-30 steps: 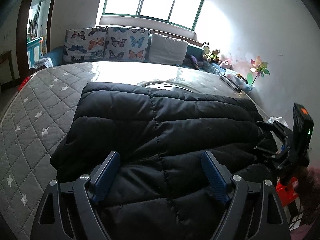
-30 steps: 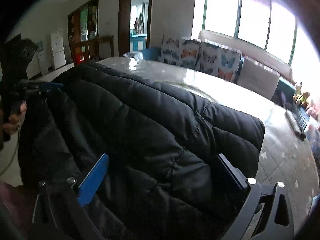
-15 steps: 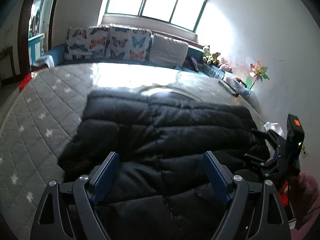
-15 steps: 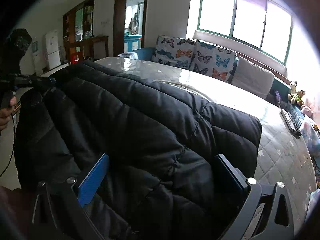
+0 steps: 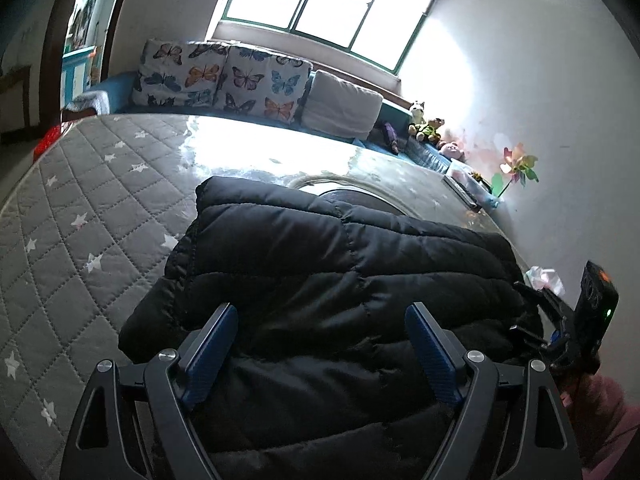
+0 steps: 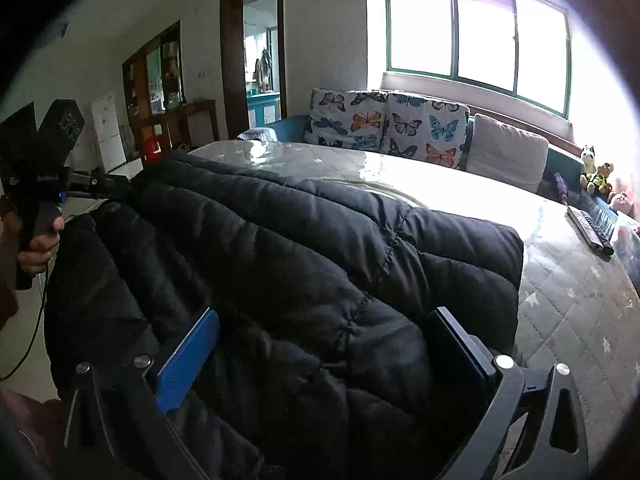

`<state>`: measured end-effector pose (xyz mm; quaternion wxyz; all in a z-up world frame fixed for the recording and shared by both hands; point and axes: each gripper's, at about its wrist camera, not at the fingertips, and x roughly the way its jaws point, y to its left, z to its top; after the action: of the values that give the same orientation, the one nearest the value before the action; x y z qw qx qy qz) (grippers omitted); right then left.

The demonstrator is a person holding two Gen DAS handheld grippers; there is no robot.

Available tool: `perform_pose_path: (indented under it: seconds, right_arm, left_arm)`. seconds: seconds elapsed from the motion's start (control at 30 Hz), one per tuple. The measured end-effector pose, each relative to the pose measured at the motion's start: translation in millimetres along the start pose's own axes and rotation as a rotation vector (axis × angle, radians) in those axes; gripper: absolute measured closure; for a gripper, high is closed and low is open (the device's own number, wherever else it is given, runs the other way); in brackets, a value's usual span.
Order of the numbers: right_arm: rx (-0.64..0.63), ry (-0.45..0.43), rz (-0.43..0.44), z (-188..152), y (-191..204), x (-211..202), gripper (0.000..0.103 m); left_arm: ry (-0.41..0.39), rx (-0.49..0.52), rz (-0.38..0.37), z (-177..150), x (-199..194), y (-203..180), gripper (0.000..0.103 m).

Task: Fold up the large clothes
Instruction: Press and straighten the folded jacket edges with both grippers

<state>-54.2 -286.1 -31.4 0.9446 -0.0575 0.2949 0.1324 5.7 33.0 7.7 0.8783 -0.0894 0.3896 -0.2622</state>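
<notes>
Sunlit quilted mattress (image 5: pixel 80 216) now shows more beyond the black puffer coat (image 5: pixel 340 280); left gripper (image 5: pixel 320 344) and right gripper (image 6: pixel 320 352) remain spread wide, pinching nothing.

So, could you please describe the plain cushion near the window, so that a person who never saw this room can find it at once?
Start at the big window and look below it, to the row of cushions at the far edge of the mattress. The plain cushion is the last one on the right of that row. Its neighbours, the butterfly cushions, are printed with coloured butterflies, while this one is plain light grey.
</notes>
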Motion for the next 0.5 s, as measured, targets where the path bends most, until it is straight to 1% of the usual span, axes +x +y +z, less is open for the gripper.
perform_pose_path:
  seconds: [0.1, 0.13, 0.17, 0.23, 0.4, 0.47, 0.5]
  right_arm:
    - [0.0, 0.031, 0.004, 4, 0, 1, 0.0]
    - [0.002, 0.044, 0.012, 5, -1, 1, 0.0]
    - [0.001, 0.055, 0.018, 6, -1, 1, 0.0]
    - [-0.003, 0.071, 0.026, 8, -2, 2, 0.0]
    - [-0.038, 0.092, 0.008, 8, 6, 1, 0.0]
    - [-0.042, 0.086, 0.003, 8, 6, 0, 0.0]
    - [-0.044, 0.083, 0.001, 7, 6, -1, 0.0]
  left_arm:
    - [0.014, 0.016, -0.015, -5, 3, 0, 0.007]
    - [0.026, 0.011, -0.036, -6, 4, 0, 0.0]
    - [0.045, 0.001, -0.074, -7, 4, 1, 0.0]
    - [0.062, -0.022, -0.103, -6, 4, 6, 0.0]
    - [0.059, -0.127, -0.22, -7, -1, 29, 0.0]
    - [0.055, -0.146, -0.245, -8, -3, 33, 0.0]
    - [0.053, -0.141, -0.246, -8, -3, 33, 0.0]
